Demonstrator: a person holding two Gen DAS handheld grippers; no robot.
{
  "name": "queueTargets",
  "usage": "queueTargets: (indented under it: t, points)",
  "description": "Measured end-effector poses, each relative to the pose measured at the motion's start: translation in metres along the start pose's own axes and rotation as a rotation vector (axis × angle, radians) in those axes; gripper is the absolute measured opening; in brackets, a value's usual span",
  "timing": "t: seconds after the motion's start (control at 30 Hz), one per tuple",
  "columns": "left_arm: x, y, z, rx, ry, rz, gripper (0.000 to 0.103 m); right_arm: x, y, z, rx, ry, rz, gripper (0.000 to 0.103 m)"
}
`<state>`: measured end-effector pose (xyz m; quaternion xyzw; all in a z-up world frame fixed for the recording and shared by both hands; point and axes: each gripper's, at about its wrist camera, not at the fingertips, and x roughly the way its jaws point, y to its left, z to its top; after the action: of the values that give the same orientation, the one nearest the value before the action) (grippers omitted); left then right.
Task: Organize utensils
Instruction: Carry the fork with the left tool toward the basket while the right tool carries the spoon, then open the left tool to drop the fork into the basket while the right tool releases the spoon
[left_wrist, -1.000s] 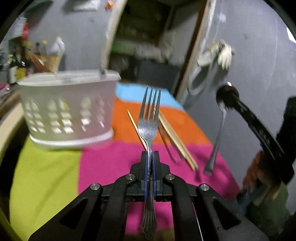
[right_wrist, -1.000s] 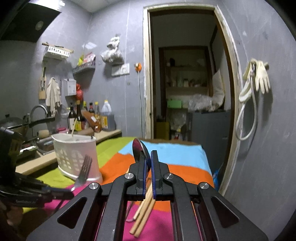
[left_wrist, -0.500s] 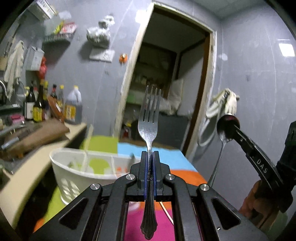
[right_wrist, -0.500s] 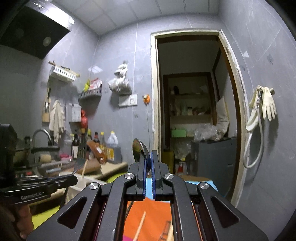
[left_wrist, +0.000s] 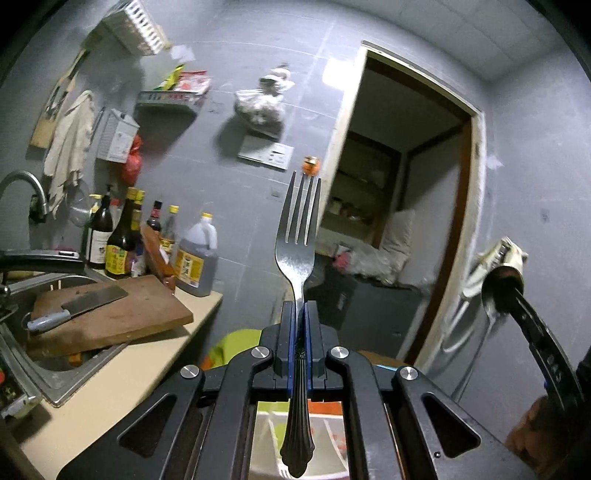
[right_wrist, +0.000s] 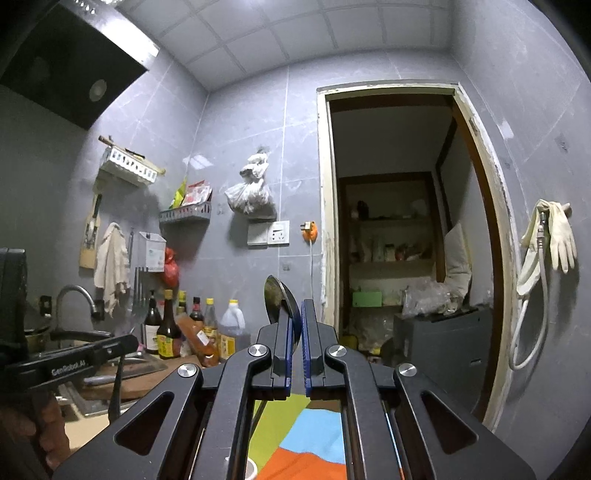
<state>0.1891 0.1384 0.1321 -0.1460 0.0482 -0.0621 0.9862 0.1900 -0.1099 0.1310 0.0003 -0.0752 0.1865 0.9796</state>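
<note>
Left claw (left_wrist: 300, 314): clamped on the fork (left_wrist: 297, 236), now raised upright above the white basket (left_wrist: 271, 435), probably aligned for dropping.
Right claw (right_wrist: 294, 325): pinching the spoon (right_wrist: 277, 299), lifted off the worktop (right_wrist: 295, 435) too.

Your left gripper (left_wrist: 299, 314) stood above the basket (left_wrist: 314, 439), fork (left_wrist: 297, 254) upright between its fingers. The cutting board (left_wrist: 110, 314) lay left over the sink (left_wrist: 48, 369), bottles (left_wrist: 122, 240) behind it.
</note>
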Motion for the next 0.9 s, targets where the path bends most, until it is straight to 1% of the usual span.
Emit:
queueTargets:
  t: [0.1, 0.3, 0.37, 0.5, 0.67, 0.77, 0.9]
  points:
    - [0.009, 0.012, -0.003, 0.007, -0.011, 0.033, 0.002, 0.012, 0.009, -0.009, -0.021, 0.013, 0.008, 0.003]
    - [0.026, 0.028, -0.016, 0.016, -0.024, 0.068, 0.002, 0.031, 0.024, -0.033, -0.071, 0.044, 0.025, 0.003]
    - [0.031, 0.031, -0.023, 0.022, -0.018, 0.077, 0.002, 0.036, 0.027, -0.041, -0.086, 0.067, 0.034, 0.003]
    - [0.034, 0.035, -0.037, 0.003, -0.001, 0.081, 0.002, 0.040, 0.029, -0.056, -0.094, 0.110, 0.046, 0.003]
    - [0.030, 0.038, -0.051, -0.023, 0.028, 0.061, 0.003, 0.042, 0.029, -0.071, -0.080, 0.171, 0.066, 0.003]
    - [0.026, 0.037, -0.056, -0.024, 0.040, 0.033, 0.003, 0.045, 0.028, -0.077, -0.057, 0.208, 0.091, 0.004]
    - [0.024, 0.039, -0.060, -0.030, 0.083, -0.012, 0.003, 0.047, 0.022, -0.083, -0.011, 0.254, 0.136, 0.004]
